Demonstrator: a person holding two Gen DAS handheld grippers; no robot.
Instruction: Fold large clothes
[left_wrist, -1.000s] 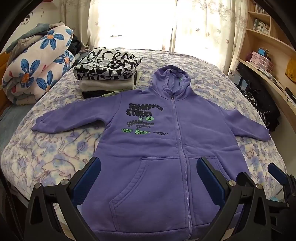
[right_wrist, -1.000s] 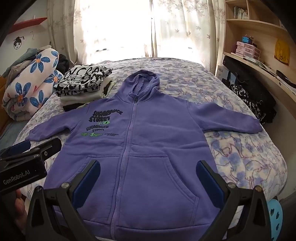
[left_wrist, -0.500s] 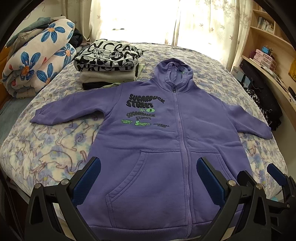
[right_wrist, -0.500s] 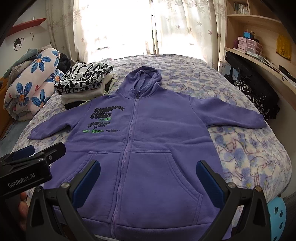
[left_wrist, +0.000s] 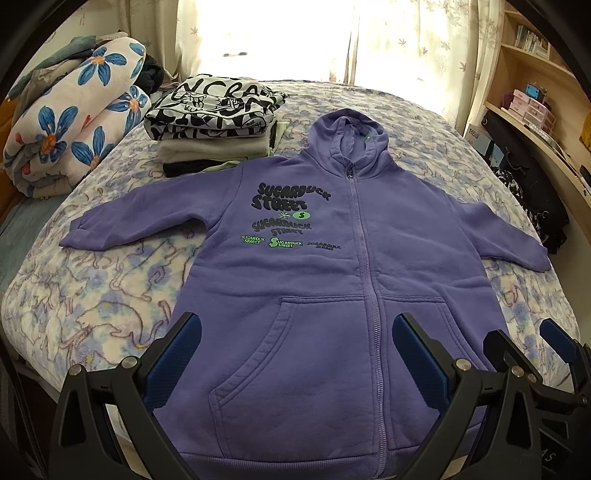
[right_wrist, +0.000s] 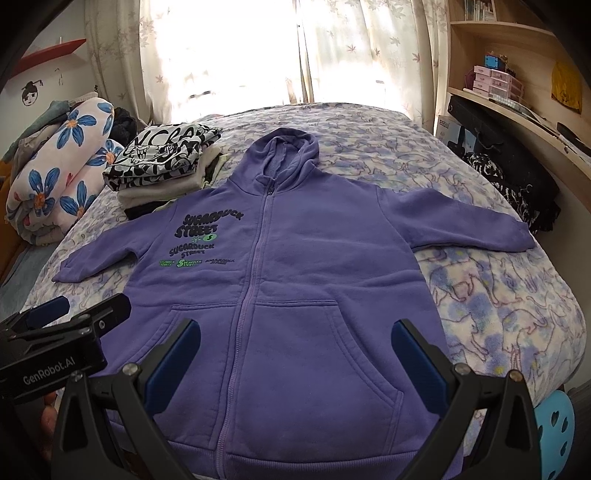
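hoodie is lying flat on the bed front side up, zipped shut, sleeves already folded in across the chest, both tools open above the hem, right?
Not quite: the sleeves are not folded in. In the left wrist view the hoodie lies flat on the bed, zipped, with both sleeves spread out to the sides. The left tool and right tool are open above the hem.

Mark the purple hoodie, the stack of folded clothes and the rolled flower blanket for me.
purple hoodie (left_wrist: 325, 280): left wrist view, chest panel left of the zip.
stack of folded clothes (left_wrist: 214, 114): left wrist view, black-and-white printed top layer.
flower blanket (right_wrist: 62, 173): right wrist view, outer roll.
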